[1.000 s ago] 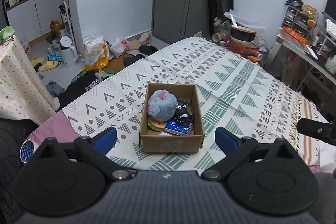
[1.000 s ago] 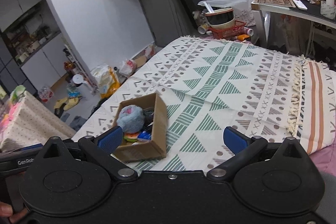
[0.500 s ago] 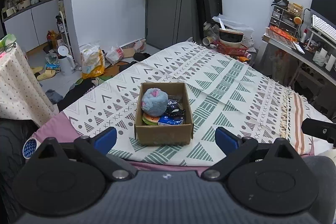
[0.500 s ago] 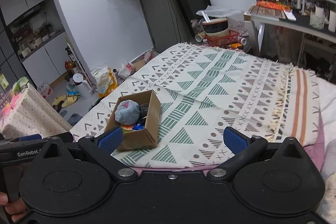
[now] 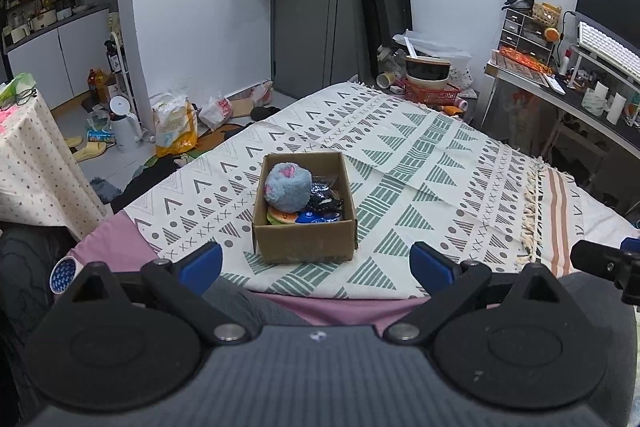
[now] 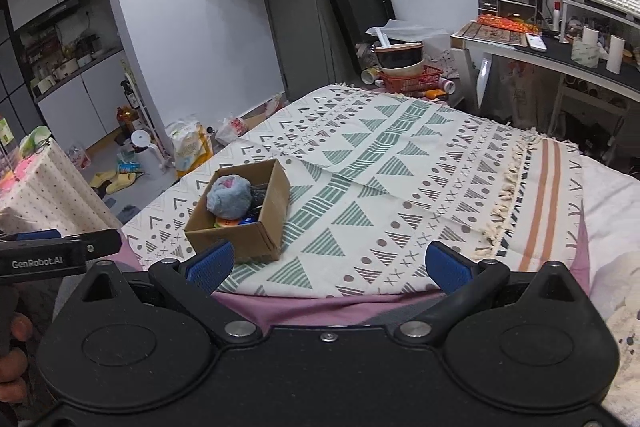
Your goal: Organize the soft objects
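Both tools — left tool (image 5: 316,263) and right tool (image 6: 327,262) — spread wide, empty, short of the cardboard box (image 5: 305,227) holding a fluffy blue ball (image 5: 287,187) on the bed (image 5: 420,163).

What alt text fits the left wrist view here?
An open cardboard box sits on a patterned bedspread, holding a fluffy blue plush ball above smaller items. The left gripper hangs open and empty short of it, a cluttered room behind.
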The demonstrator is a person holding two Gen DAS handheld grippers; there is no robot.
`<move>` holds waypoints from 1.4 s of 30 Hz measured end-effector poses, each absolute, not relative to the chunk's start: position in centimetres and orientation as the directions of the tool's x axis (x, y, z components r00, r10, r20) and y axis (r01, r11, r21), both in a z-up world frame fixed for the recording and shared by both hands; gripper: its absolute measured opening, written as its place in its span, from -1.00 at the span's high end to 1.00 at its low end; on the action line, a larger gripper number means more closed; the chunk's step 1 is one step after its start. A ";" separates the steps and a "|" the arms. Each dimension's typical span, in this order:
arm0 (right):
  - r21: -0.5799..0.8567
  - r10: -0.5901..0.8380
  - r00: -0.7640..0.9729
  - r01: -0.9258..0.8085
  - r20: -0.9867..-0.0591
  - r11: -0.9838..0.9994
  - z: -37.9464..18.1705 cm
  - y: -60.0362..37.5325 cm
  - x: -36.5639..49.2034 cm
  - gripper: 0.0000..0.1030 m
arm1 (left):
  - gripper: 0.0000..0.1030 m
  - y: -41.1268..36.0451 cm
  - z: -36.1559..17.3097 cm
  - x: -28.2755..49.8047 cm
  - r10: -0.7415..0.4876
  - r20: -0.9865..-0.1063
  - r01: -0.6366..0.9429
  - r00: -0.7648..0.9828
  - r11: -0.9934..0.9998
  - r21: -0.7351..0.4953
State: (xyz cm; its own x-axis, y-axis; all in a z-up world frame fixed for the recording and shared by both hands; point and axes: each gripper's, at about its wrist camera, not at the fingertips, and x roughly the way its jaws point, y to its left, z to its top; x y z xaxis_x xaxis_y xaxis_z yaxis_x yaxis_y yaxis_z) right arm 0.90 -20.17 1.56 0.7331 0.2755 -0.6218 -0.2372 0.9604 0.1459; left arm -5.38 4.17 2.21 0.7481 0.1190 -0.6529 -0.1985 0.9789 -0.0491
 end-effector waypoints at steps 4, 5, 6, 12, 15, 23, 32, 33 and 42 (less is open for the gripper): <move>0.126 0.257 0.750 -0.229 -0.609 0.965 1.9 -20.9 0.1 -1.00 | -0.93 3.6 2.3 -6.0 0.119 -0.648 -0.190 0.753 0.981 -0.039; 0.122 0.253 0.754 -0.227 -0.606 0.966 1.9 -21.0 -0.1 -1.00 | -0.93 3.4 2.4 -6.1 0.120 -0.645 -0.188 0.754 0.982 -0.037; 0.117 0.248 0.754 -0.223 -0.608 0.968 2.0 -21.2 -0.1 -1.00 | -0.93 3.3 2.5 -6.2 0.118 -0.643 -0.184 0.757 0.982 -0.037; 0.106 0.232 0.764 -0.211 -0.602 0.972 2.2 -21.9 -0.8 -1.00 | -0.93 2.7 3.1 -7.2 0.117 -0.627 -0.181 0.770 0.983 -0.039; 0.101 0.238 0.766 -0.222 -0.597 0.970 2.1 -21.9 -1.2 -1.00 | -0.93 2.5 3.1 -7.3 0.119 -0.625 -0.180 0.771 0.983 -0.036; 0.084 0.241 0.779 -0.237 -0.579 0.968 2.5 -22.1 -2.3 -1.00 | -0.93 1.7 3.4 -8.7 0.129 -0.609 -0.179 0.782 0.984 -0.022; 0.091 0.238 0.789 -0.228 -0.567 0.970 3.0 -22.5 -2.8 -1.00 | -0.93 1.1 3.8 -9.4 0.132 -0.595 -0.177 0.793 0.984 -0.018; 0.090 0.239 0.790 -0.229 -0.565 0.969 3.1 -22.5 -2.9 -1.00 | -0.93 1.1 3.9 -9.4 0.132 -0.593 -0.177 0.794 0.984 -0.018; 0.084 0.233 0.796 -0.225 -0.559 0.971 3.3 -22.6 -3.0 -1.00 | -0.93 0.9 4.2 -9.5 0.137 -0.582 -0.178 0.801 0.984 -0.014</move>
